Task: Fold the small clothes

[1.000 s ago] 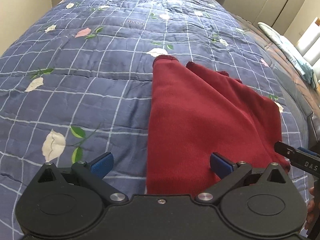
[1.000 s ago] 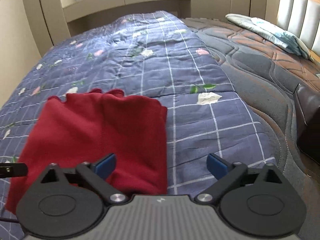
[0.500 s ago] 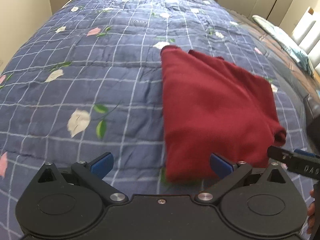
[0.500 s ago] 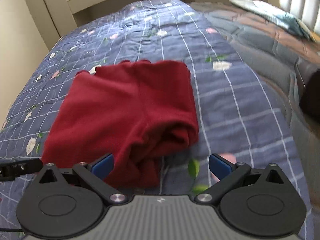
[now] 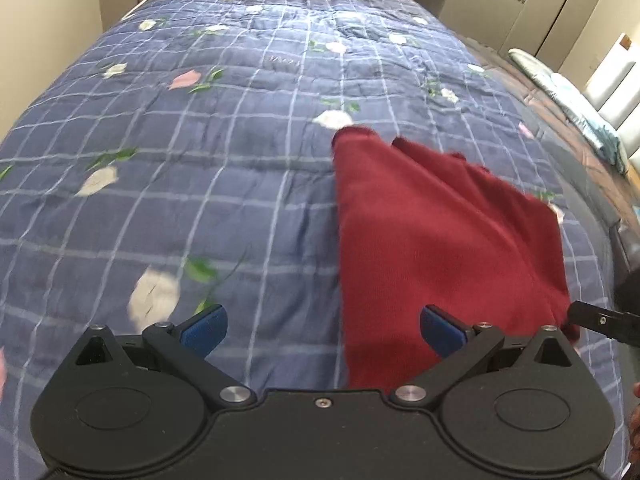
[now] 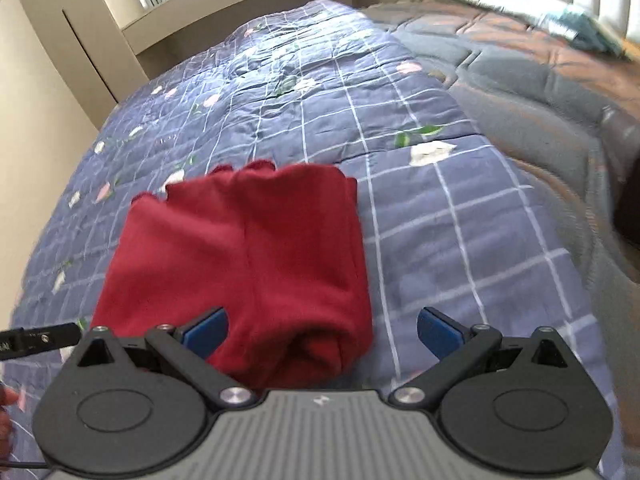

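A small dark red garment lies folded on the blue checked quilt. In the right wrist view the garment shows its rolled near edge and scalloped far hem. My left gripper is open, its right blue pad over the garment's near left corner and nothing between its fingers. My right gripper is open too, hovering over the garment's near right edge, its left pad above the cloth. Each gripper's black tip shows at the edge of the other's view.
The quilt with flower prints covers most of the bed. A brown and grey quilted mattress cover lies to the right, with a pale blue pillow near the headboard. Beige cabinets stand behind the bed.
Both grippers stayed open. The views pulled back from the garment, then shifted again; the garment now lies flat and released, its near right edge rolled over.
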Demonstrator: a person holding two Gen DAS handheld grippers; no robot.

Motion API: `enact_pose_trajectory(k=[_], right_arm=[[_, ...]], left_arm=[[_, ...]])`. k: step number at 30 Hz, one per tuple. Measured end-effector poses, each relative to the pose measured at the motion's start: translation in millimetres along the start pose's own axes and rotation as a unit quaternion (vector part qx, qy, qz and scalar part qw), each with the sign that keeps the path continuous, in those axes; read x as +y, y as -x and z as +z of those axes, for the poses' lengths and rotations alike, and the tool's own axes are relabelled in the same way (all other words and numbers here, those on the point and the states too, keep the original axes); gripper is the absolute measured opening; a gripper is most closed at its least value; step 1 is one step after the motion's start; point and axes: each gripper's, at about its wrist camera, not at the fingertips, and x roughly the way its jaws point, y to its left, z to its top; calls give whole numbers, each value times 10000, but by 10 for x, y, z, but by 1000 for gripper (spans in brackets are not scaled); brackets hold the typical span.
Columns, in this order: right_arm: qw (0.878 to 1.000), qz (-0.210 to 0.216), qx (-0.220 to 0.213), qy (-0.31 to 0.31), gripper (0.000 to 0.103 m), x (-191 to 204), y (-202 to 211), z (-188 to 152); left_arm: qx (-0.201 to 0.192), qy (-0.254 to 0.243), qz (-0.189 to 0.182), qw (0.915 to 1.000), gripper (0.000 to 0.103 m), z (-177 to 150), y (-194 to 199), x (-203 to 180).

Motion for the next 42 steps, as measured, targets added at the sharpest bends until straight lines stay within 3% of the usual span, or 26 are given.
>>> enact_pose_trajectory(k=[3, 8, 12, 19, 22, 27, 30, 34, 38, 42], right_arm=[[9991, 331, 186, -164, 103, -123, -245, 205], [9983, 370, 384, -215, 103, -227, -628, 443], [9962, 507, 560, -443, 103, -291, -821, 499], [9947, 546, 548, -679, 101, -291, -843, 473], [9949, 577, 509, -647, 91, -248, -819, 447], [9933, 749, 464, -749, 72, -220, -782, 409], [9926, 842, 427, -767, 51, -194, -766, 395], [9952, 815, 285, -470, 23, -52, -669, 393], [9951, 909, 81, -371, 18, 37, -521, 411], [9940, 1057, -33, -285, 17, 156, -417, 448]], left_arm=[[-59, 50, -333, 9994, 102, 122, -193, -11], [126, -139, -480, 9987, 102, 257, -550, -109], [456, 206, -659, 9966, 102, 315, -760, -58], [672, 610, -934, 9915, 102, 322, -889, 24], [696, 691, -1036, 9898, 100, 324, -891, 26], [761, 813, -1450, 9831, 83, 327, -890, 6], [748, 831, -1414, 9836, 74, 330, -877, -22], [675, 798, -1363, 9851, 52, 342, -803, -31], [553, 651, -1333, 9874, 34, 369, -677, -56], [445, 630, -1387, 9873, 30, 421, -541, -40]])
